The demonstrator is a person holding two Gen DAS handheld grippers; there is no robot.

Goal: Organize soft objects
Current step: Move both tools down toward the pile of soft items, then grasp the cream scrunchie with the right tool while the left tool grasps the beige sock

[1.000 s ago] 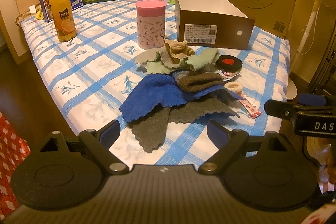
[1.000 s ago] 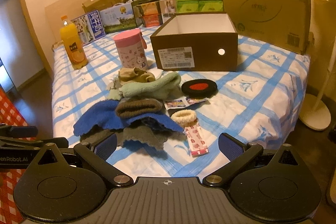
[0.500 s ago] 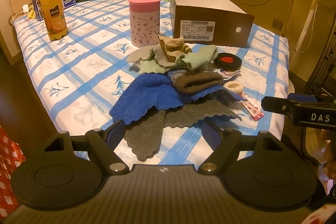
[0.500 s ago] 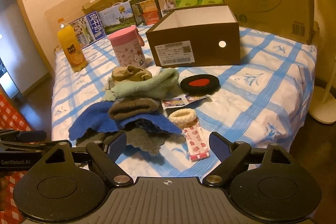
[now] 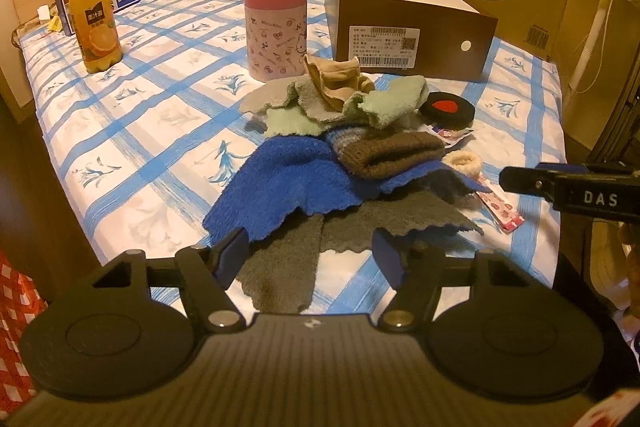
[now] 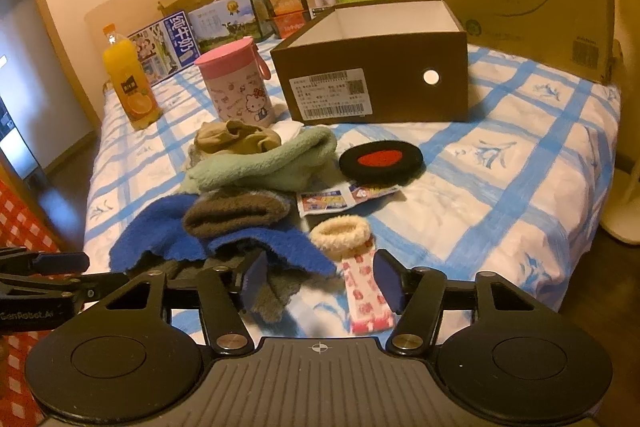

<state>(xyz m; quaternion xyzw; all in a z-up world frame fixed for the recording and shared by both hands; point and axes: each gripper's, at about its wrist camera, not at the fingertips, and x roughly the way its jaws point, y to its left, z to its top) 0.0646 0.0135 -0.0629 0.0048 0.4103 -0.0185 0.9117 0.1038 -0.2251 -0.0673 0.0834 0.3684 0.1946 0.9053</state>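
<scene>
1. The left hand-held gripper (image 5: 310,259) hovers over the near edge of the bed (image 5: 160,107), its jaws closing with nothing pressed between the pads; the grey cloth (image 5: 288,267) lies below and between its fingertips.
2. The right hand-held gripper (image 6: 318,281) is likewise closing and grasps nothing; the pink patterned packet (image 6: 366,299) lies just below the gap between its fingers.
3. Ahead of both grippers sits the pile of soft things: a blue towel (image 5: 280,183) spread over the grey cloth, a rolled brown knit piece (image 5: 394,155) on top of the towel, a pale green towel (image 5: 384,103) beyond it, and a crumpled tan cloth (image 5: 336,83) at the far end.
4. To the right of the pile, seen from the right gripper, lie a cream hair scrunchie (image 6: 342,231), a printed sachet (image 6: 328,201) and a black round pad with a red centre (image 6: 380,161).
5. Further ahead stand an open brown box (image 6: 384,67), a pink-lidded cup (image 6: 236,87) and an orange juice bottle (image 6: 130,83).
6. The right gripper's arm shows at the right edge of the left view.
</scene>
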